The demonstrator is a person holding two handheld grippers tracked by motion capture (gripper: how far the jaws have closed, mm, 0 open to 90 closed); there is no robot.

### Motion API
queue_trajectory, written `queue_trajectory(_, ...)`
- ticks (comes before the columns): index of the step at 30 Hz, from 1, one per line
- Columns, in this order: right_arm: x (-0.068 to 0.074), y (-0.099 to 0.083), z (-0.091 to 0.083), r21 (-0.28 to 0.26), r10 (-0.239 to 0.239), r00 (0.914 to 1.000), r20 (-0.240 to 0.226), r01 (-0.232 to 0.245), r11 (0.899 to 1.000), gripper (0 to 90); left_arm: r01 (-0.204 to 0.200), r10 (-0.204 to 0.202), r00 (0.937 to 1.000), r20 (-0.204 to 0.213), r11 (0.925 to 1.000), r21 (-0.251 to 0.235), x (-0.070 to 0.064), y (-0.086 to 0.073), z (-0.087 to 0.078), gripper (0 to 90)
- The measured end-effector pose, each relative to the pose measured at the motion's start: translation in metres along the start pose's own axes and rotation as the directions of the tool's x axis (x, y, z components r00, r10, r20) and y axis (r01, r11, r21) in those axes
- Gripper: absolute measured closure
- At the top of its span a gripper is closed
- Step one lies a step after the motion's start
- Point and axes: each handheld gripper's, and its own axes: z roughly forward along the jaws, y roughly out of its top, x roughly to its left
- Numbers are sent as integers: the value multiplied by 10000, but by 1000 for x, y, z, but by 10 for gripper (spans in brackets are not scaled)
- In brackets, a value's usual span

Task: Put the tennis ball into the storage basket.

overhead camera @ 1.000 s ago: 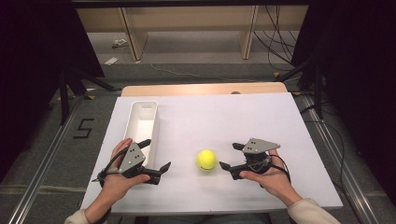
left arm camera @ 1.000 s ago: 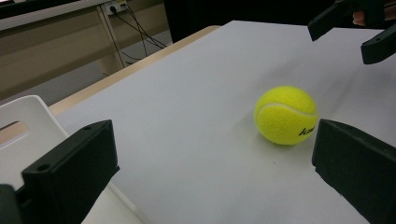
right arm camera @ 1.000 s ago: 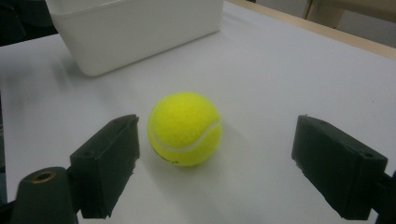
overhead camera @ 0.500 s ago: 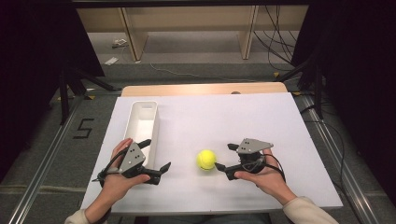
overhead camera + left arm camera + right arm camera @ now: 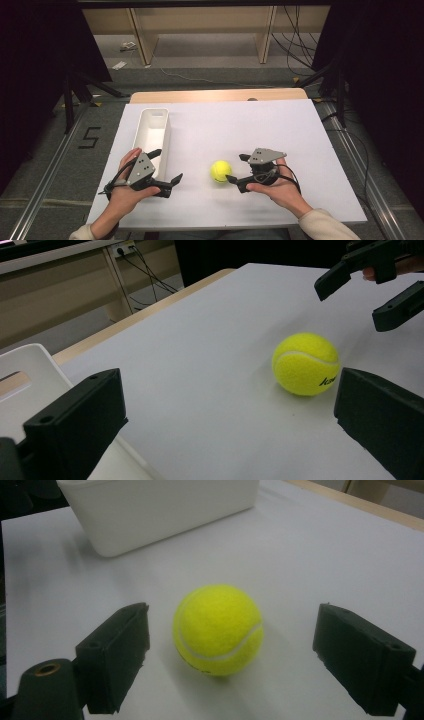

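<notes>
Fuzzy round tennis ball on matte white table; right claw wide open, empty; left claw likewise

You are working in a lab or test room set up for recording, not in a home. Your counter is a plain wooden top covered by a bare white sheet, and metal rails run along the floor on both sides. A number 5 is marked on the grey floor at your left. Loose cables trail over the floor behind, near unfinished wooden shelving, with dark drapes at the sides.
</notes>
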Motion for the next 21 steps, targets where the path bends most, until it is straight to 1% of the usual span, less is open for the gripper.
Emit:
queue_trajectory(12,0,1,6,84,40,10000,-51,-40,10000,156,8,-8,10000,-1,10000,-2,1,-1,0,0)
queue_trajectory(21,0,2,15,247,125,9998,-133,-122,9996,155,5,-5,10000,1,10000,-1,1,-1,1,0)
